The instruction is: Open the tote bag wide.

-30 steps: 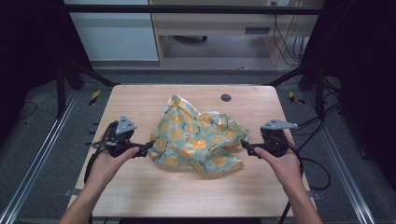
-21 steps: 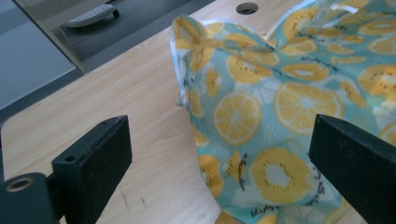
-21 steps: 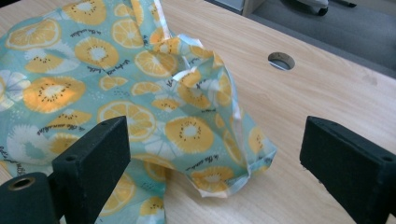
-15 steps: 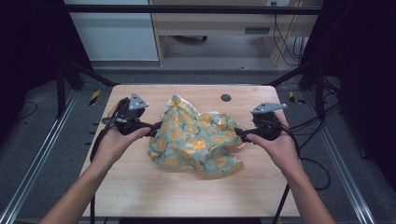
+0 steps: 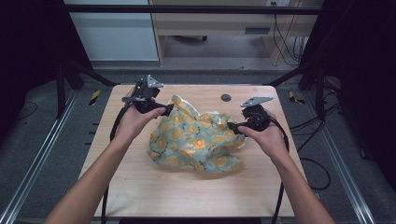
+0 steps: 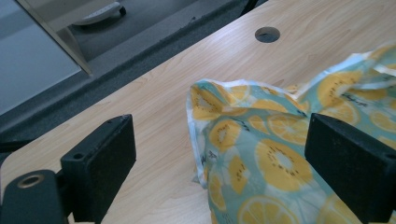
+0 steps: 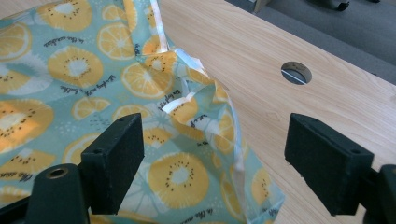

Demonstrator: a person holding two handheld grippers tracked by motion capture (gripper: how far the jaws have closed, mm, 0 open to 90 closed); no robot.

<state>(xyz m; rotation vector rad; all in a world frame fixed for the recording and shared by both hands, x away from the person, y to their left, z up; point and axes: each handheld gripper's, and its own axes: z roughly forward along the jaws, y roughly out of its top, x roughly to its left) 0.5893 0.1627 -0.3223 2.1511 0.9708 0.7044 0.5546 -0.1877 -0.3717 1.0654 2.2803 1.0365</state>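
Cloth [image 5: 198, 137]: teal with orange-slice print, crumpled, lying mid-worktop [image 5: 140, 186]. Round hole [image 5: 226, 97] in the worktop beyond it. Left hand-held gripper [image 5: 167, 110]: jaws spread, at the cloth's far left corner, fabric edge between them, not pinched. Right hand-held gripper [image 5: 232, 126]: jaws spread wide, lately narrowing, cloth's right edge between them, pads clear of fabric.
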